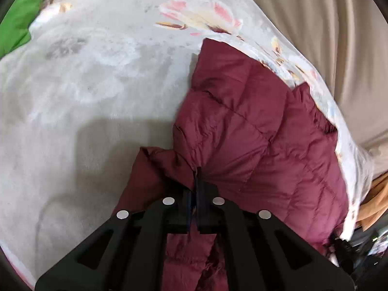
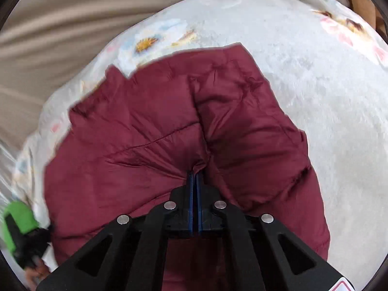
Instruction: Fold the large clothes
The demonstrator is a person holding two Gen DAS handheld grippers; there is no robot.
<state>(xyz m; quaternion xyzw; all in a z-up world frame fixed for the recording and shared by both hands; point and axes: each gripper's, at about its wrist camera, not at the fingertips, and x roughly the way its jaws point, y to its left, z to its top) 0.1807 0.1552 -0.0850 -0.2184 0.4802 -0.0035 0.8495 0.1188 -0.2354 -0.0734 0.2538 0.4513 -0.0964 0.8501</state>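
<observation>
A dark red quilted puffer jacket (image 1: 254,126) lies on a pale floral blanket (image 1: 97,72), near its right edge in the left wrist view. My left gripper (image 1: 197,173) is shut on a pinch of the jacket's fabric, which bunches at the fingertips. In the right wrist view the jacket (image 2: 150,126) fills the middle, on the blanket (image 2: 327,97). My right gripper (image 2: 195,174) is shut on a fold of the jacket; creases radiate from the pinch. The other gripper (image 2: 21,232), green and black, shows at the lower left of the right wrist view.
A green cloth (image 1: 17,21) lies at the blanket's far left corner. Beige curtain folds (image 1: 339,36) hang beyond the blanket's edge, also in the right wrist view (image 2: 60,24). Tan wood (image 1: 378,201) shows at the right.
</observation>
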